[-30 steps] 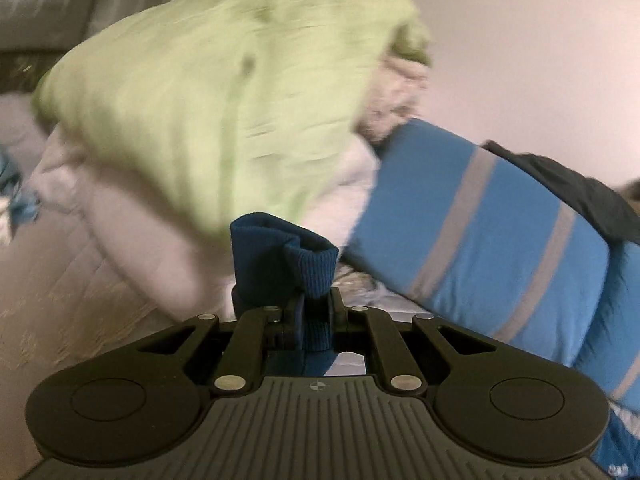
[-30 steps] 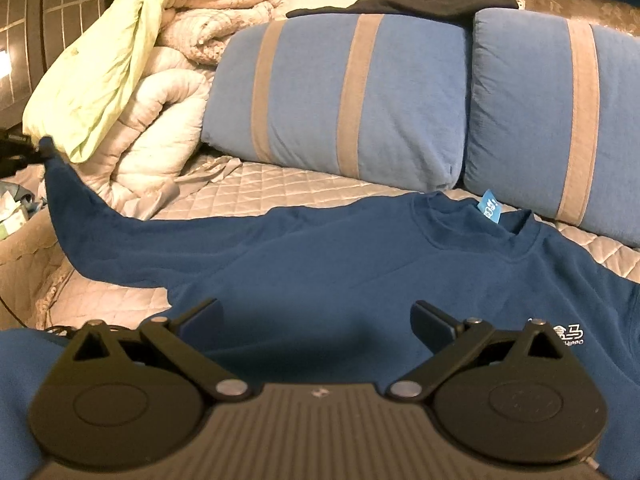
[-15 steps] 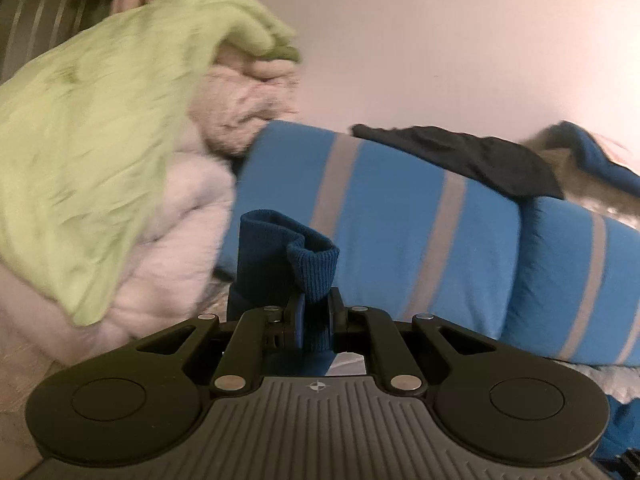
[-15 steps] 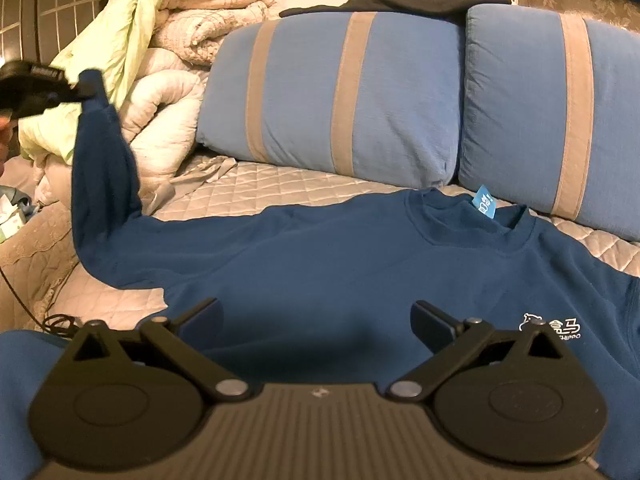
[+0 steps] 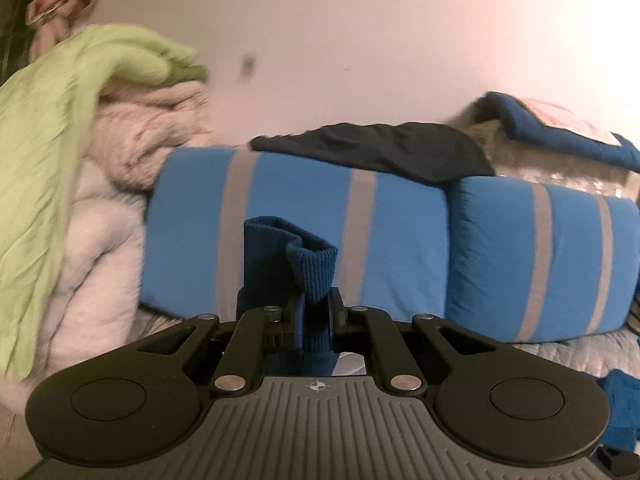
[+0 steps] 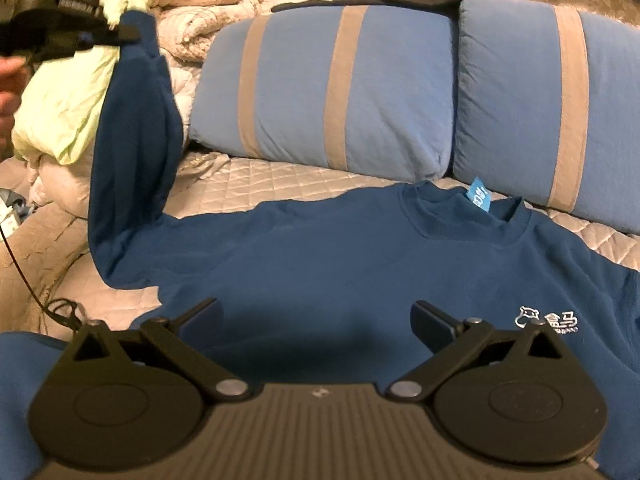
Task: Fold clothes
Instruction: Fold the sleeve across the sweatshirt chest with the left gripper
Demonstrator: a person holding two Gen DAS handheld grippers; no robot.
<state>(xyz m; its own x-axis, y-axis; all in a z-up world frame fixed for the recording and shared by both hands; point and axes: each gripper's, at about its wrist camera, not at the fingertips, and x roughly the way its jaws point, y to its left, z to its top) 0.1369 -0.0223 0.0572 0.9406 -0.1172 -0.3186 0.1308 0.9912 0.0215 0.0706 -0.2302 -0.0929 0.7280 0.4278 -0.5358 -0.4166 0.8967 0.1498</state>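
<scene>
Between your right gripper's (image 6: 316, 322) wide-open fingers, holding nothing, lies the blue sweatshirt (image 6: 340, 264), flat on the quilted bed cover (image 6: 280, 184). Your left gripper (image 5: 316, 314) is clamped on the ribbed cuff (image 5: 310, 268) (it pokes up past the fingertips), lifting the sleeve (image 6: 132, 136) clear, probably to fold it across the body. That hand is raised, pointing at the striped pillows (image 5: 300, 232) beyond.
</scene>
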